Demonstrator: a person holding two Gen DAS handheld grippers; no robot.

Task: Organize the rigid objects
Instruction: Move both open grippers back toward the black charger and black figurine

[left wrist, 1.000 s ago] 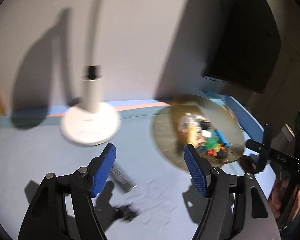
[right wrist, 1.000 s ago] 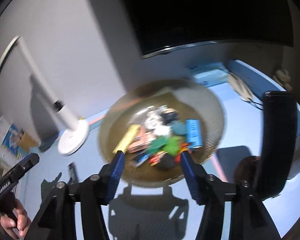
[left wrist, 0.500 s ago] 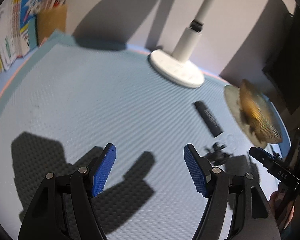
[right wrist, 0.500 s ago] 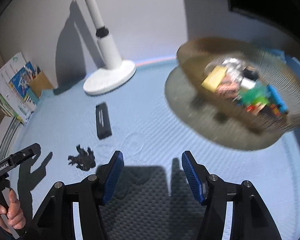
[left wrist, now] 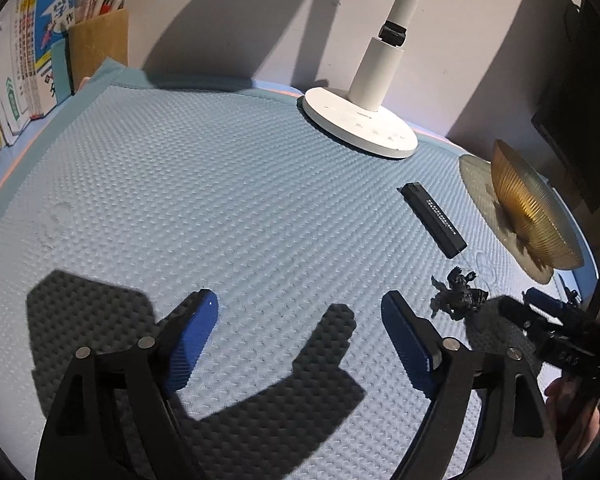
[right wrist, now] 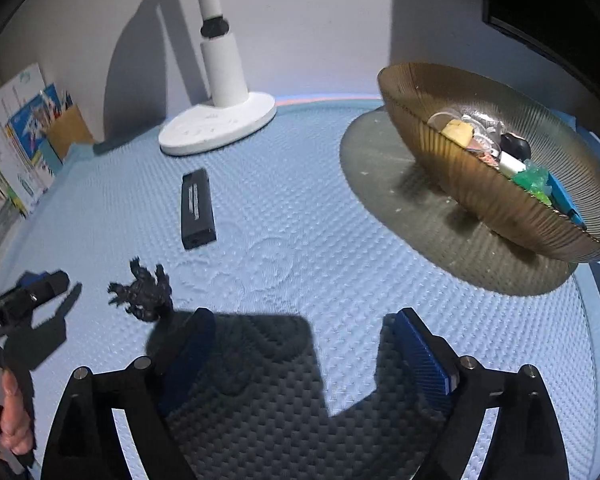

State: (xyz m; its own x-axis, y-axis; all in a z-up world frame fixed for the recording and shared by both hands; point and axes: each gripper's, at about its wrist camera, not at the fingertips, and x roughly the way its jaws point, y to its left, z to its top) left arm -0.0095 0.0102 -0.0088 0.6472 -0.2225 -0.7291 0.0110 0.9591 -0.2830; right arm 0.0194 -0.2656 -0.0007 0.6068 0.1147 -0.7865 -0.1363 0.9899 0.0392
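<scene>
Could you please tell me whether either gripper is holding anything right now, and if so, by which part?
Nothing is held. The left gripper and the right gripper are both opening over bare mat, with nothing between their jaws.

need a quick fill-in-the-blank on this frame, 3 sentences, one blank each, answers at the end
1. The black bar lies flat on the blue ____.
2. The small coloured items sit inside the ribbed amber ____.
3. The black figurine lies between the black bar and the ____ gripper's pads.

Missing words: mat; bowl; right
</scene>
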